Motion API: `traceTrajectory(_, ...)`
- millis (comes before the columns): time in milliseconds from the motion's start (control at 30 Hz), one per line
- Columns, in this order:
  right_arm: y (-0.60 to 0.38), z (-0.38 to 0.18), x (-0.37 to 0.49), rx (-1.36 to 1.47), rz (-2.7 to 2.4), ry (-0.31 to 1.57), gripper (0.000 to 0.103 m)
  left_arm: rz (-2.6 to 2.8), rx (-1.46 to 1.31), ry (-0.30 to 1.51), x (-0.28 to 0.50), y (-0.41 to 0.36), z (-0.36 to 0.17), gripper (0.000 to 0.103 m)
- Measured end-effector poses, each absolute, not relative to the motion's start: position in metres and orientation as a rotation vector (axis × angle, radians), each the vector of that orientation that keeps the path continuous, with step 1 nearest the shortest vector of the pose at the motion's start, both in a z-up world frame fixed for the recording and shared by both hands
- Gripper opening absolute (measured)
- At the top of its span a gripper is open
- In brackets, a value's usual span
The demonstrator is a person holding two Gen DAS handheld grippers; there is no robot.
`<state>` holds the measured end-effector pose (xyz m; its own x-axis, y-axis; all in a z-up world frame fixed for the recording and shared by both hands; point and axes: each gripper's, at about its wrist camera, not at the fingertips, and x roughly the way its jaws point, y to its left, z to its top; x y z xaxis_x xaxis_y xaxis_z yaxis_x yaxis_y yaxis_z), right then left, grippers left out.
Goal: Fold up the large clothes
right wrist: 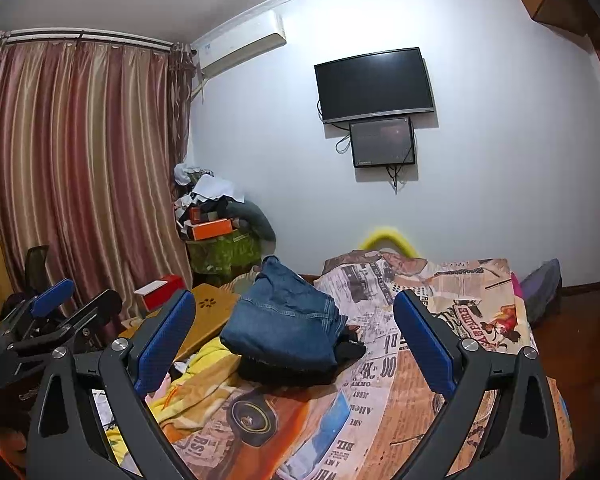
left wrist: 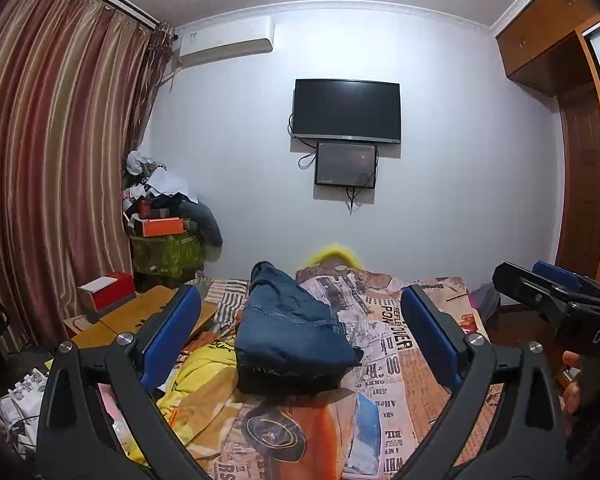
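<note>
Folded blue jeans (left wrist: pixel 290 326) lie stacked on a dark folded garment (left wrist: pixel 288 378) in the middle of the bed; they also show in the right wrist view (right wrist: pixel 286 326). My left gripper (left wrist: pixel 300 320) is open and empty, held above the bed's near part with the jeans framed between its blue pads. My right gripper (right wrist: pixel 294 320) is open and empty in the same way; it also shows at the right edge of the left wrist view (left wrist: pixel 548 284). A yellow garment (left wrist: pixel 202 376) lies crumpled left of the stack.
The bed has a newspaper-print cover (left wrist: pixel 400 344). A wooden lap table (left wrist: pixel 140 316) with a red box (left wrist: pixel 108 294) stands to the left. A clutter pile (left wrist: pixel 164 216) fills the corner by the curtains. A TV (left wrist: pixel 346 110) hangs on the far wall.
</note>
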<state>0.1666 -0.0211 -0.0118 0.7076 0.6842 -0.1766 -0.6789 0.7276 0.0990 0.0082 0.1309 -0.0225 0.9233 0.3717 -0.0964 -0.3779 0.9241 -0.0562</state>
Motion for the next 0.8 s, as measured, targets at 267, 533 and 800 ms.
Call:
traceTrajectory(267,-0.0203,-0.0113,0.1658,0.022,0.757,0.212,0.099,0.385,-0.09,0.103,0.0142,0.1331,-0.0272,0.101)
traceTrajectory(533,-0.021,-0.0128,0.1666,0.023,0.757,0.224,0.099,0.375,-0.092,0.116,0.017,0.1326,-0.0278,0.101)
traceTrajectory(800,-0.0223,-0.0133,0.1671,0.022,0.755,0.23,0.099,0.35,-0.094,0.123,0.0185,0.1305,-0.0289,0.101)
